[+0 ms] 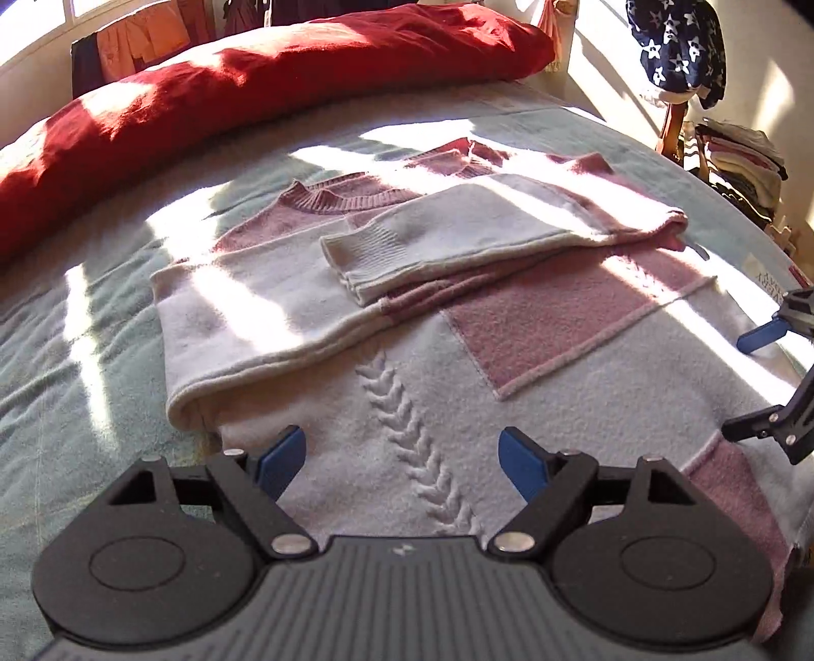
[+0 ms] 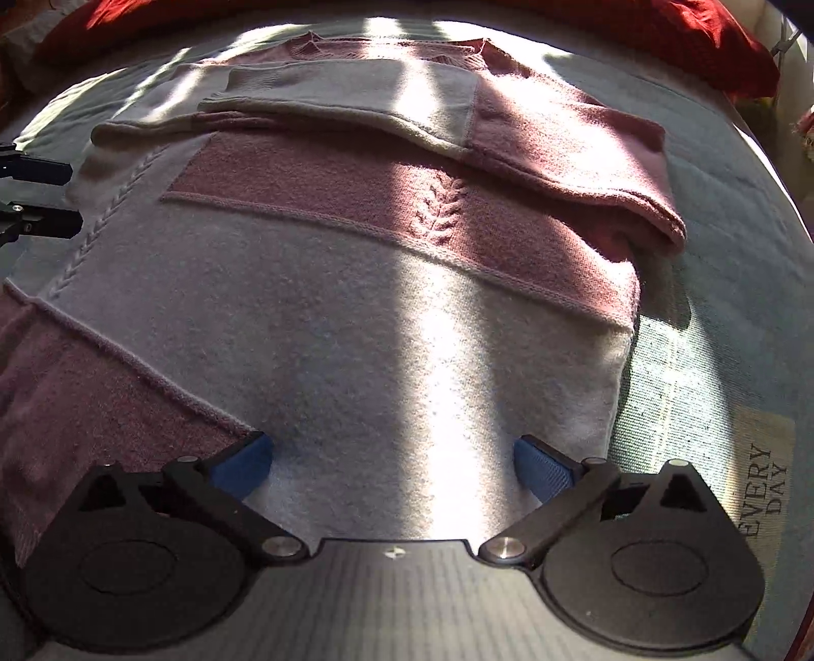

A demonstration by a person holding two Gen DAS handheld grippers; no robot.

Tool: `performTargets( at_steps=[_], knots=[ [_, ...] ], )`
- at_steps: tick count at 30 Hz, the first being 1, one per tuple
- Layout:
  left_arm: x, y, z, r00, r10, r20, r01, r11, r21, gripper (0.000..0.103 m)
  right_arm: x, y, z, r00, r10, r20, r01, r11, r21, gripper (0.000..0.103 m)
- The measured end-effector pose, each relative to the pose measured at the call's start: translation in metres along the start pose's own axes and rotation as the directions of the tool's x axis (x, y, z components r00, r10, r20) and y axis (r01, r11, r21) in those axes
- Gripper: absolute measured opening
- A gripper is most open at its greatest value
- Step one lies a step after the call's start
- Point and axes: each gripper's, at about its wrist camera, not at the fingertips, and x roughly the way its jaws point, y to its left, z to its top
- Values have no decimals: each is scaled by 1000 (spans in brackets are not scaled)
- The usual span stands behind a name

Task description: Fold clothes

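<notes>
A pink and white patchwork knit sweater [image 1: 432, 315] lies flat on a pale green bed cover [image 1: 76, 356], both sleeves folded in across its chest. In the left wrist view my left gripper [image 1: 402, 457] hangs open low over the white hem area, beside a raised braid pattern. My right gripper [image 2: 394, 465] is open wide over the sweater's lower right part [image 2: 407, 330], its blue pads [image 2: 542, 470] close to the knit with nothing pinched between them. The right gripper also shows at the right edge of the left view [image 1: 763, 381]. The left gripper's fingers [image 2: 46, 196] appear at the left edge of the right view.
A long red pillow [image 1: 254, 86] lies across the head of the bed. A stack of folded clothes [image 1: 743, 162] and a navy star-print garment [image 1: 676, 46] stand to the right. A printed label reading EVERY DAY [image 2: 768, 483] lies on the cover beside the sweater.
</notes>
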Motion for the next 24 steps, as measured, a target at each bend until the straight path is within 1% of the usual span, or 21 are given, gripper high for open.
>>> performTargets(
  at_steps=[1, 4, 6, 7, 10, 12, 14, 15, 17, 19, 21, 23, 24],
  knots=[
    [9, 5, 4, 1000, 7, 14, -7, 1000, -1, 83, 0, 0, 0, 1000, 0, 2, 0, 1000, 1, 103],
    [36, 27, 0, 1000, -3, -27, 1, 998, -70, 83, 1, -1, -1, 1000, 3, 5, -3, 1000, -2, 103],
    [33, 38, -6, 999, -44, 7, 45, 991, -126, 83, 1, -2, -1, 1000, 10, 4, -10, 1000, -4, 103],
    [29, 41, -8, 999, -50, 3, 50, 987, -150, 83, 0, -3, -1, 1000, 13, 5, -13, 1000, -5, 103],
    [13, 40, -11, 999, -30, -32, 25, 986, -167, 83, 1, -4, -1, 1000, 21, 7, -20, 1000, -7, 103],
    [-2, 35, -14, 999, -9, -49, 1, 987, -159, 83, 1, -4, -1, 1000, 21, 5, -21, 1000, -6, 103],
    [-18, 26, -17, 999, -21, -42, 15, 991, -132, 83, 0, -4, 0, 1000, 19, 1, -19, 1000, -4, 103],
    [-24, 18, -20, 999, -21, -45, 16, 995, -97, 83, -1, -3, 1, 1000, 15, 5, -15, 1000, -5, 103],
    [-35, 2, -27, 998, -21, -53, 19, 999, -28, 83, -9, -1, 3, 999, 13, 41, -12, 1000, -13, 103],
    [-37, -16, -38, 997, -33, -76, 37, 998, 52, 83, -14, 1, 5, 996, 38, 79, -36, 999, -23, 103],
    [-31, -30, -52, 992, -37, -122, 50, 993, 103, 83, -13, 4, 7, 995, 50, 87, -47, 998, -35, 103],
    [-24, -36, -63, 988, -32, -149, 48, 993, 107, 83, -6, 7, 4, 995, 45, 84, -39, 997, -63, 103],
    [-23, -36, -67, 989, -32, -142, 46, 995, 93, 84, -2, 9, 1, 995, 41, 87, -34, 996, -81, 103]
  ],
)
